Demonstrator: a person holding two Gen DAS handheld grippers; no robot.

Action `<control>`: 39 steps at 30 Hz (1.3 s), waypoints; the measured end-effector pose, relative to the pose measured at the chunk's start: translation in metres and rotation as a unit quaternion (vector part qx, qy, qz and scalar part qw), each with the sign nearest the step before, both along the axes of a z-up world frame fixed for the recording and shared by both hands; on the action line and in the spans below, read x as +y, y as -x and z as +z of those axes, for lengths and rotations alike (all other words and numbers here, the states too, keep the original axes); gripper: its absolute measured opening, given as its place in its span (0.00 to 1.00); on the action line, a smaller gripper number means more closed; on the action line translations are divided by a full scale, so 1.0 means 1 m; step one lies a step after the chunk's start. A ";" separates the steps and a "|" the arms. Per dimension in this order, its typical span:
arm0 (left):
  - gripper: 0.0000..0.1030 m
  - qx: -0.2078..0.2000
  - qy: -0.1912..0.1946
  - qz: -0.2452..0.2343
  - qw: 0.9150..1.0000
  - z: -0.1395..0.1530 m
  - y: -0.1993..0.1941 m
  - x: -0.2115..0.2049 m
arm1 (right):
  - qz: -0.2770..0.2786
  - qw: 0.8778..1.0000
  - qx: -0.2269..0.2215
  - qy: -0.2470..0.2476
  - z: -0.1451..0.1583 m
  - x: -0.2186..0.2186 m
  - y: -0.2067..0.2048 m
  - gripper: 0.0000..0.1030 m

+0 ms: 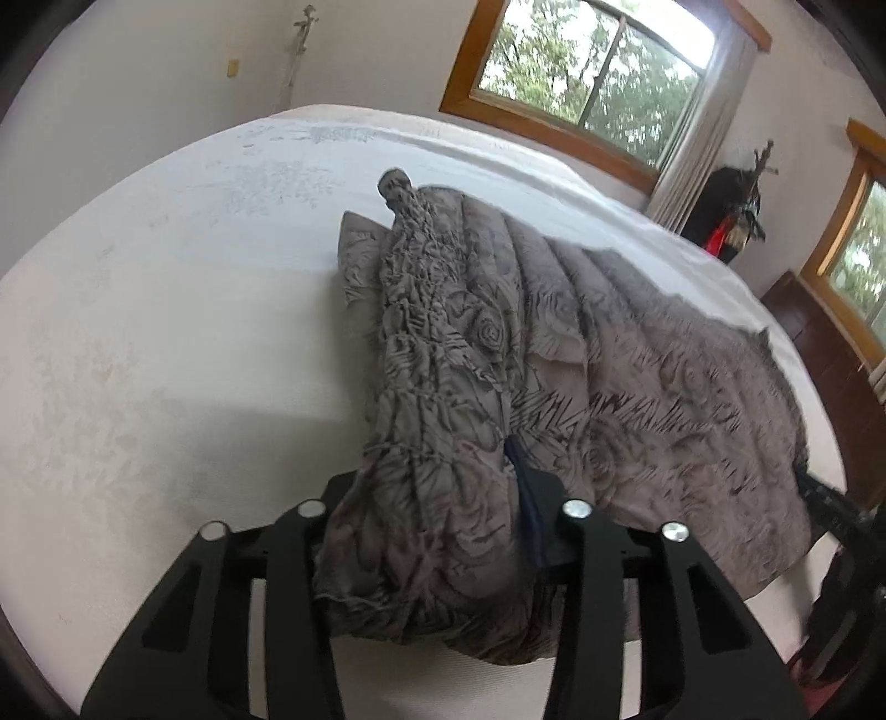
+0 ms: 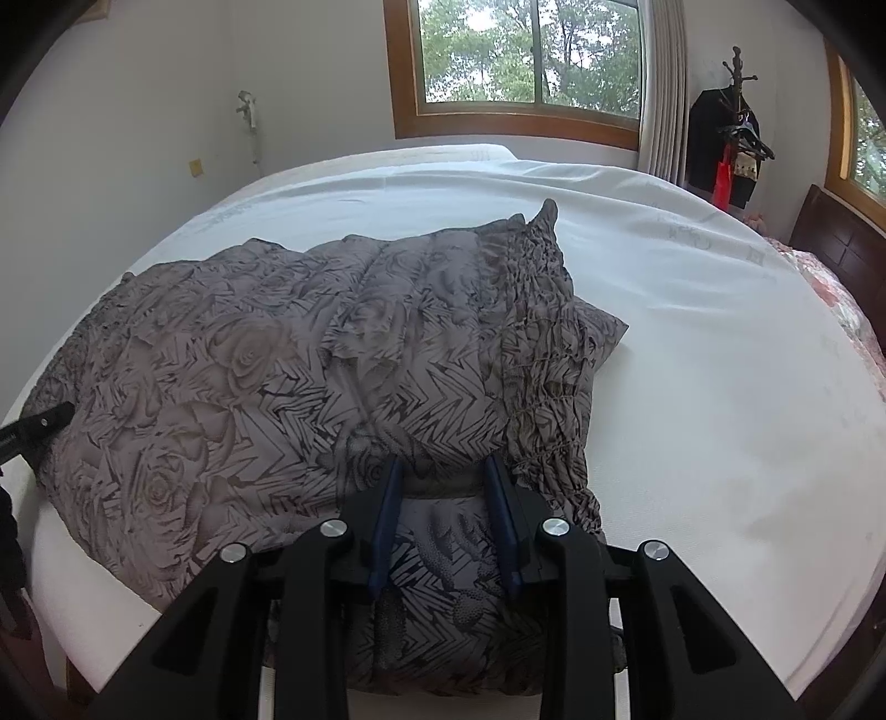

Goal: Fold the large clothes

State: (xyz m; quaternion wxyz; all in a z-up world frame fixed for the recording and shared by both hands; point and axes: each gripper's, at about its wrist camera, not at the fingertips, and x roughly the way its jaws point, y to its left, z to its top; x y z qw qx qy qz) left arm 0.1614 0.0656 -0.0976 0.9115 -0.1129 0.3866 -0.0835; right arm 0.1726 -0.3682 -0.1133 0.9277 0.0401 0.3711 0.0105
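A large grey garment [image 1: 531,354] with a rose and zigzag print lies bunched on the white bed [image 1: 166,332]; it also shows in the right wrist view [image 2: 310,354]. My left gripper [image 1: 443,487] is at its smocked waistband end, with cloth draped thickly over and between the fingers; one blue pad [image 1: 523,498] shows, the other is hidden. My right gripper [image 2: 443,476] is open, its two blue pads [image 2: 387,515] spread apart over the near edge of the garment, cloth lying between them. The left gripper's tip [image 2: 39,426] shows at the garment's left edge.
The white bed [image 2: 692,332] stretches wide on all sides of the garment. A window [image 2: 526,50] and curtain stand behind it. A coat rack with dark clothes [image 2: 725,138] and a dark wooden headboard [image 2: 836,249] are at the right.
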 end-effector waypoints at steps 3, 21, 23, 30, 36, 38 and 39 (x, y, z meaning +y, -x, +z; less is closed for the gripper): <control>0.30 -0.016 0.004 0.002 1.000 0.013 0.005 0.002 | -0.004 1.000 0.002 -0.001 0.002 0.000 0.001 0.30; 0.28 -0.166 -0.098 -0.081 0.978 0.123 0.020 -0.129 | -0.057 0.998 -0.014 0.033 0.047 -0.019 0.034 0.37; 0.28 -0.170 -0.112 -0.097 0.974 0.122 0.020 -0.155 | -0.058 0.998 -0.008 0.029 0.048 -0.021 0.037 0.37; 0.34 -0.130 -0.108 -0.174 0.970 0.088 0.011 -0.230 | -0.052 0.998 -0.011 0.029 0.056 -0.022 0.042 0.42; 0.34 -0.049 -0.089 -0.229 0.968 0.037 -0.016 -0.268 | -0.045 0.999 -0.008 0.023 0.054 -0.027 0.043 0.42; 0.35 -0.047 -0.101 -0.229 0.967 0.028 -0.017 -0.273 | -0.047 0.999 -0.007 0.020 0.053 -0.028 0.043 0.42; 0.34 -0.043 -0.105 -0.229 0.967 0.024 -0.018 -0.275 | -0.047 0.999 -0.006 0.019 0.052 -0.029 0.042 0.42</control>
